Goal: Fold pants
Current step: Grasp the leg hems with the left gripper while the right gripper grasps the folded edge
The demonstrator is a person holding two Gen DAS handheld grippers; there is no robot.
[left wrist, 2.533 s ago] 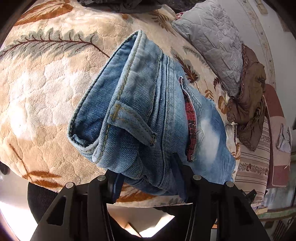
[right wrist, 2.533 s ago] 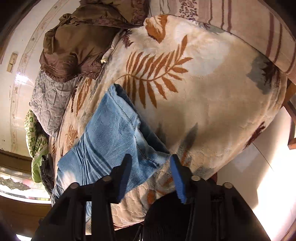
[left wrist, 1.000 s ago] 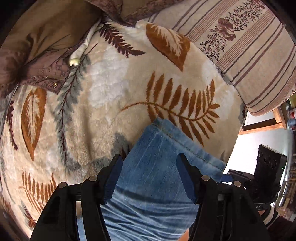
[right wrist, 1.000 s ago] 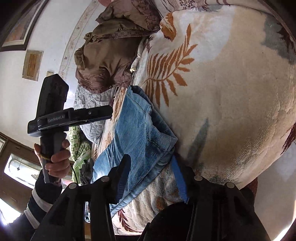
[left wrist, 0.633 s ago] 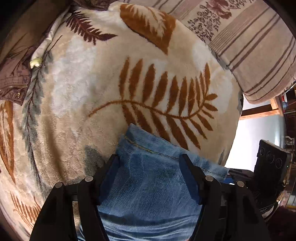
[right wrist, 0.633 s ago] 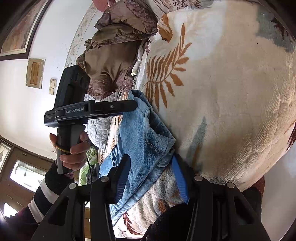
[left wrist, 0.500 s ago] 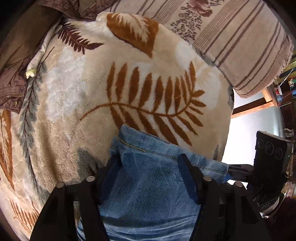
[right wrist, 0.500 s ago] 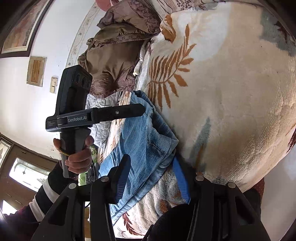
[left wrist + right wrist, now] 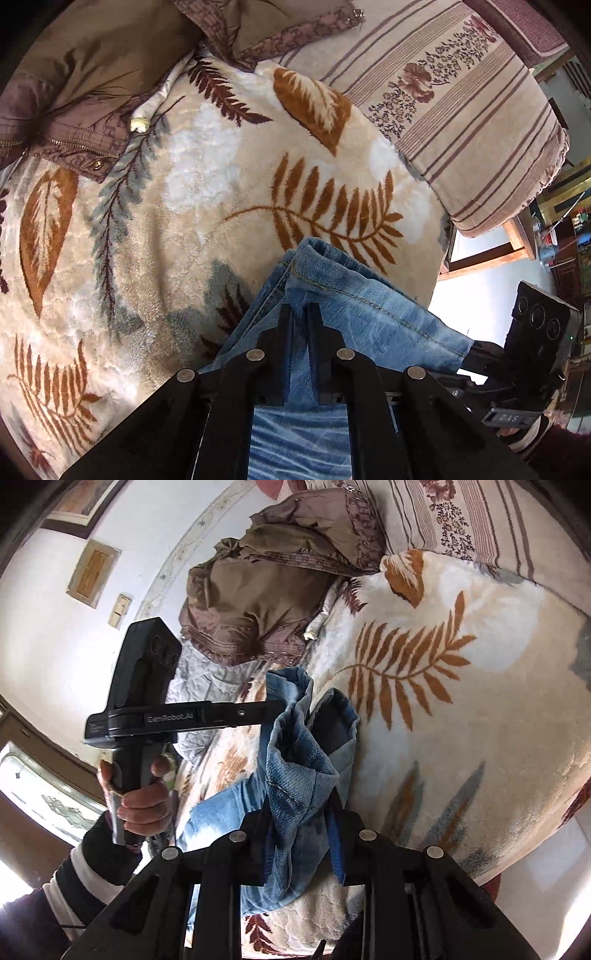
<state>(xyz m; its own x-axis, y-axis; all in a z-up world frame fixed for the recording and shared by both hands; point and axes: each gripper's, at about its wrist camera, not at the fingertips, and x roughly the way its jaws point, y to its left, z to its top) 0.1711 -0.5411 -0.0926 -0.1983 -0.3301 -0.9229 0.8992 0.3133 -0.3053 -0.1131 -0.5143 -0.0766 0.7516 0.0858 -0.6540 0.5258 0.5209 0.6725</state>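
Note:
Light blue jeans (image 9: 369, 314) lie on a leaf-patterned blanket (image 9: 166, 221), with the leg hem raised. My left gripper (image 9: 299, 310) is shut on the hem's left edge, and a fold of denim is pinched between its fingers. In the right wrist view it (image 9: 282, 707) reaches in from the left, held by a hand (image 9: 140, 805). My right gripper (image 9: 301, 812) is closing on the hem's other corner. The bunched jeans (image 9: 295, 775) hang between its fingers, lifted off the blanket (image 9: 480, 720).
A brown jacket (image 9: 258, 602) is heaped at the far side of the bed beside a grey quilted pillow (image 9: 199, 686). A striped floral sheet (image 9: 461, 129) covers the bed's end. The bed's edge and a wooden frame (image 9: 517, 243) lie to the right.
The left jaws have gone from wide apart over the flat hem to shut on its edge. The right jaws have narrowed on the hem's corner and risen, lifting the hem off the blanket.

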